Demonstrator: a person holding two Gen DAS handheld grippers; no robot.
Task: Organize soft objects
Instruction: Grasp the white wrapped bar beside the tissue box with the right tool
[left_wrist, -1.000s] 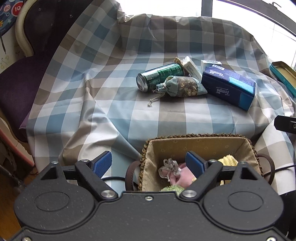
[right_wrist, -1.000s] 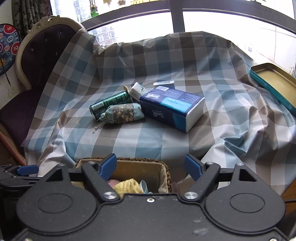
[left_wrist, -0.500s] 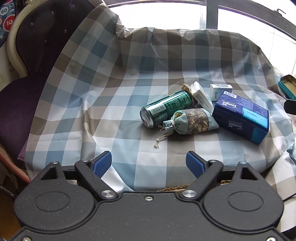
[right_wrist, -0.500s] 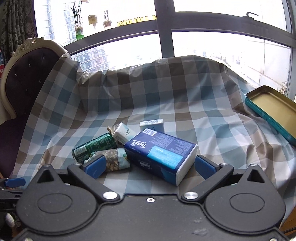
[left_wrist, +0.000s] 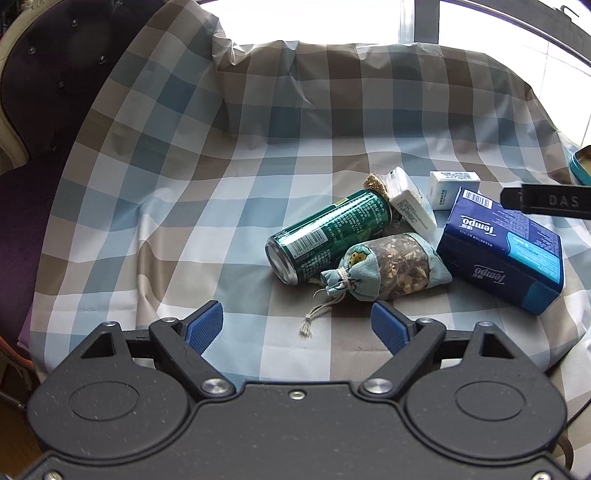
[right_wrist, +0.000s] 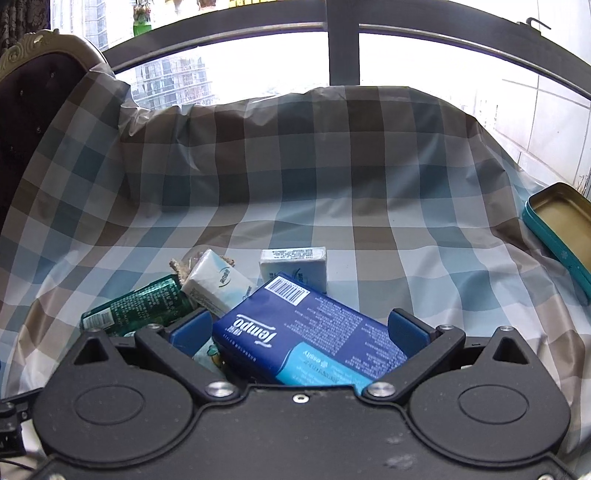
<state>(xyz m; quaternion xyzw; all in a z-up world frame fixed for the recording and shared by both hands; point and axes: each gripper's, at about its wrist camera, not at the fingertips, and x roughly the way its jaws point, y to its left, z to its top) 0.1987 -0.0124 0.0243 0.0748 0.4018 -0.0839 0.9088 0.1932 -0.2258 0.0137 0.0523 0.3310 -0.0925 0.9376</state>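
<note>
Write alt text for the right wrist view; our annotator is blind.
The open right tool straddles a blue Tempo tissue pack lying on a checked cloth. Behind it lie two small white tissue packets and a green can; a teal tin sits at right.

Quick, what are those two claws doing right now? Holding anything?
Left gripper: open, holding nothing, short of the sachet.
Right gripper: open, either side of the tissue pack, not yet closed on it.

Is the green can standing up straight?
No, the green can lies on its side on the checked cloth, touching the little drawstring pouch.
</note>
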